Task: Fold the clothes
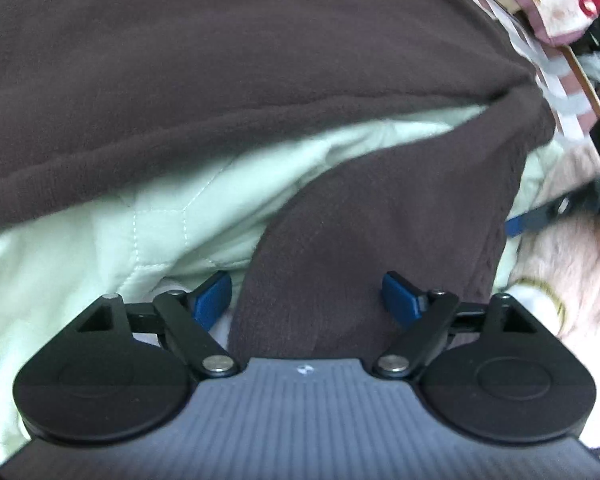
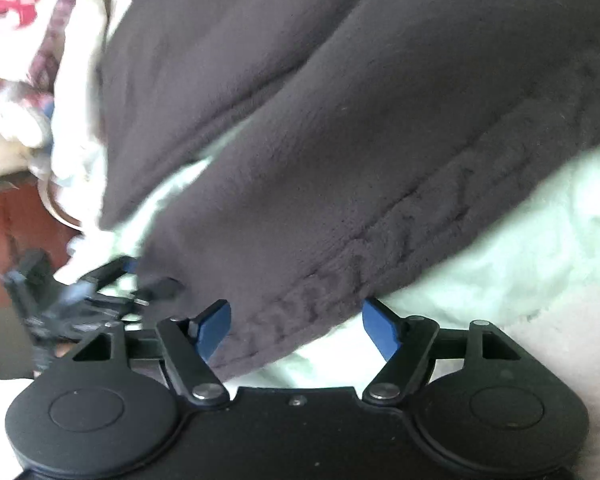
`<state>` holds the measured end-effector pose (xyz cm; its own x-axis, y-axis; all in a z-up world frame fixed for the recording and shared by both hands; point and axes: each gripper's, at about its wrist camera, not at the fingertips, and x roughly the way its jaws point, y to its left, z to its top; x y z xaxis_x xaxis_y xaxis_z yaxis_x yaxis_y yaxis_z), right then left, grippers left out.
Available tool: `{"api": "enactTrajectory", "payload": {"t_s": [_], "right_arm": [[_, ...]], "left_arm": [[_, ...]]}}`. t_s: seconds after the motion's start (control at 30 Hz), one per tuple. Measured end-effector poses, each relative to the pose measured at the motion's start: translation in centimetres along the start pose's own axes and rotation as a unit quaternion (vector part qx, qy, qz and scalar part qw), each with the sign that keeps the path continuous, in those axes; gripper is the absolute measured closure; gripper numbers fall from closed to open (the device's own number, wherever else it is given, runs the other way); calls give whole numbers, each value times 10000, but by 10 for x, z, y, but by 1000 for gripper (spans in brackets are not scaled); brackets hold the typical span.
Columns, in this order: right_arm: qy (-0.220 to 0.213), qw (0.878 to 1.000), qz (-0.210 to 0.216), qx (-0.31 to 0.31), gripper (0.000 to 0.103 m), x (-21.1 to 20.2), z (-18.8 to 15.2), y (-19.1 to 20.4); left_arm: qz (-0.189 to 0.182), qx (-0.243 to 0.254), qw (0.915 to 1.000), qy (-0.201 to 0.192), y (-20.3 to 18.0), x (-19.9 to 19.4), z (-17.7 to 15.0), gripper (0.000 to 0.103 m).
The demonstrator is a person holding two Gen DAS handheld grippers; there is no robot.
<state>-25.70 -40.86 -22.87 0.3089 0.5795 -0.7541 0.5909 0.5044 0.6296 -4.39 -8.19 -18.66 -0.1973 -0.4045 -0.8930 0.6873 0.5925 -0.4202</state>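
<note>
Dark brown fleece garment (image 1: 260, 60) is lying spread over a pale green quilt (image 1: 120, 240). Left gripper (image 1: 306, 300) is sitting wide open, a fleece fold between its blue pads, ungripped. Right gripper (image 2: 296, 328) is likewise gaping around the garment's stitched hem (image 2: 364, 256).

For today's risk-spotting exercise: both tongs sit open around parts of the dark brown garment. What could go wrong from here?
1. The left tongs straddle a narrow flap of the dark brown garment; closing could also pinch the pale green quilt beneath it.
2. The right tongs bracket only the thick hem; a shallow bite may slip when lifted.
3. Both views are blurred, suggesting fast motion, so either grasp could land off target.
</note>
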Motion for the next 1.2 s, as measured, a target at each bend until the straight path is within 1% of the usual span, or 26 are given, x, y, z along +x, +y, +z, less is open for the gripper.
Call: {"api": "enactTrajectory", "payload": {"t_s": [0.03, 0.07, 0.1, 0.13, 0.17, 0.2, 0.23, 0.27, 0.3, 0.33, 0.37, 0.53, 0.63, 0.67, 0.77, 0.83, 0.93, 1.0, 1.07, 1.1, 1.13, 1.17, 1.2], "right_arm": [[-72, 9999, -127, -61, 23, 3, -2, 4], [-149, 9996, -231, -105, 22, 7, -4, 8], [-244, 9993, -264, -90, 22, 10, -7, 8], [-349, 9989, -286, -92, 22, 12, -10, 9], [-491, 9983, -273, -156, 25, 12, -14, 10], [-641, 9973, -248, -264, 42, 9, -16, 10], [-792, 9959, -224, -372, 54, 5, -18, 11], [-936, 9943, -194, -472, 72, 2, -20, 12], [-1061, 9928, -150, -544, 77, -2, -22, 13], [-1185, 9910, -107, -616, 79, -6, -24, 14], [-1287, 9894, -47, -665, 81, -10, -25, 15], [-1422, 9868, 582, -517, 82, -26, -24, 21], [-1599, 9828, 738, -556, 83, -37, -25, 28], [-1665, 9808, 844, -554, 83, -44, -25, 31], [-1934, 9739, 978, -681, 84, -58, -24, 44], [-2144, 9667, 1068, -904, 84, -75, -19, 52], [-2514, 9470, 1392, -1436, 84, -91, -9, 69], [-2716, 9367, 1403, -1709, 84, -97, 3, 77], [-2917, 9290, 1291, -1875, 84, -98, 23, 83], [-3094, 9211, 1220, -2023, 84, -98, 33, 82], [-3269, 9126, 1148, -2170, 84, -99, 43, 82], [-3442, 9035, 1076, -2315, 81, -100, 53, 81], [-3568, 8971, 1039, -2390, 79, -100, 63, 79]], "left_arm": [[-12, 115, 9999, -50, -2, 0, 0, 35], [99, 312, 9994, -124, -7, -3, -2, 45], [209, 508, 9983, -198, -13, -5, -3, 68], [324, 702, 9966, -276, -18, -8, -5, 83], [466, 880, 9943, -386, -26, -12, -6, 84], [591, 1052, 9914, -499, -34, -16, -7, 85], [586, 1192, 9890, -643, -39, -22, -9, 86], [582, 1315, 9865, -779, -43, -28, -11, 87], [578, 1309, 9861, -849, -44, -29, -10, 87], [575, 1303, 9855, -919, -45, -31, -9, 87], [572, 1297, 9850, -989, -46, -32, -8, 87], [554, 1266, 9813, -1338, -50, -40, -3, 87], [544, 1246, 9786, -1547, -52, -44, 0, 87], [540, 1240, 9775, -1617, -53, -46, 1, 87], [554, 1247, 9732, -1849, -55, -51, 3, 87], [575, 1304, 9690, -2016, -58, -56, 7, 87], [535, 1318, 9639, -2251, -59, -67, 18, 87], [520, 1282, 9610, -2394, -59, -75, 28, 87], [590, 1297, 9545, -2621, -61, -84, 39, 87], [941, 1263, 9486, -2746, -62, -81, 46, 87], [1291, 1227, 9413, -2868, -63, -78, 54, 83], [1639, 1189, 9327, -2986, -64, -76, 61, 82], [2052, 1176, 9212, -3089, -66, -72, 67, 82]]}}
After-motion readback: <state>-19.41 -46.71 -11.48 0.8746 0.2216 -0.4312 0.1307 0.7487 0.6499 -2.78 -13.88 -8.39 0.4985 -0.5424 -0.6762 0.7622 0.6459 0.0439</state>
